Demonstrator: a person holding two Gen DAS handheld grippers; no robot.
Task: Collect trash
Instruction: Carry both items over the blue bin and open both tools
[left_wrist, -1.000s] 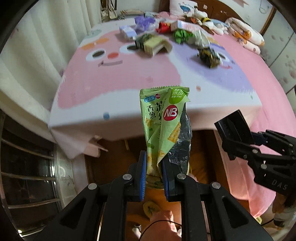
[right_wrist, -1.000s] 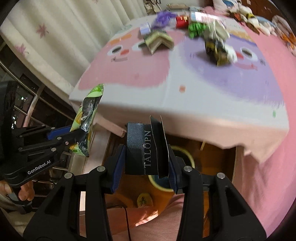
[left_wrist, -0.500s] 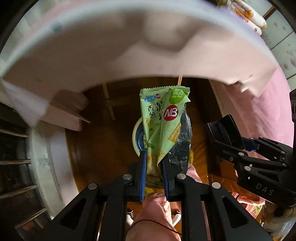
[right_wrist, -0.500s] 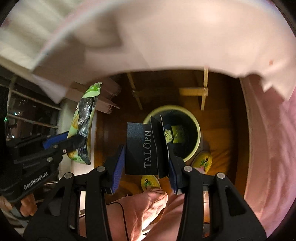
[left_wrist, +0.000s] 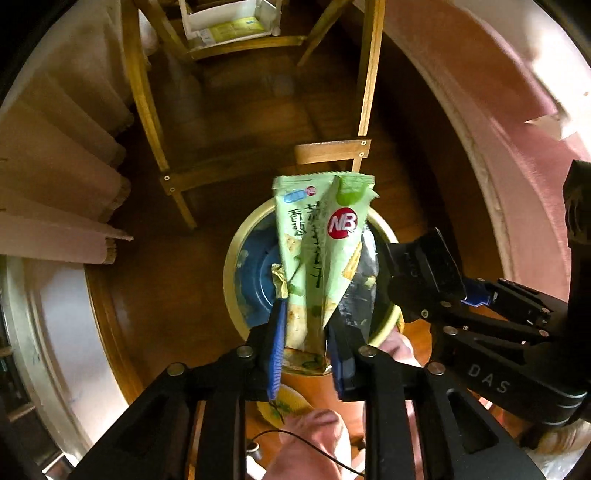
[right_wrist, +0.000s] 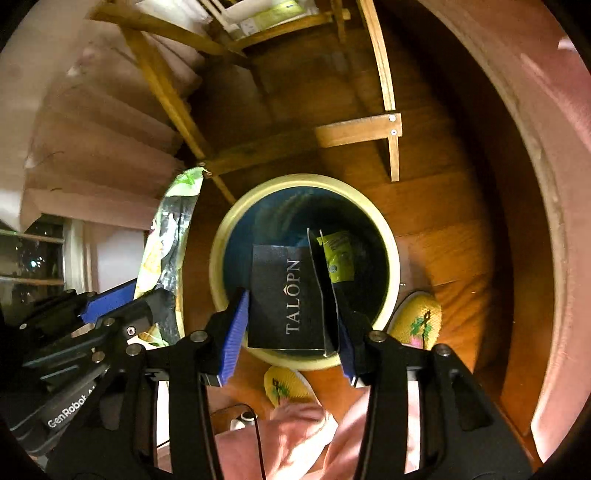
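Observation:
A green snack wrapper (left_wrist: 325, 240) with a red NB logo stands upright between the blue pads of my left gripper (left_wrist: 306, 313), which is shut on its lower end. It hangs over a round bin (left_wrist: 236, 258) with a cream rim and a blue inside. My right gripper (right_wrist: 291, 295) is shut on a black TALOPN box (right_wrist: 288, 295), held above the same bin (right_wrist: 221, 236). A small green wrapper (right_wrist: 338, 258) lies inside the bin. The right wrist view shows the left gripper's wrapper (right_wrist: 166, 236) beside the rim.
The bin stands on a wooden floor under the table, between its wooden legs and crossbars (right_wrist: 358, 133). Two yellow slippers (right_wrist: 417, 321) and the person's pink-trousered leg (right_wrist: 295, 435) are just in front. Pink bed cover (right_wrist: 546, 184) hangs at right, curtain folds (left_wrist: 55, 166) at left.
Both grippers have tilted and dropped from the tabletop to below the table edge, and now hang over the bin. Each holds the same item as before.

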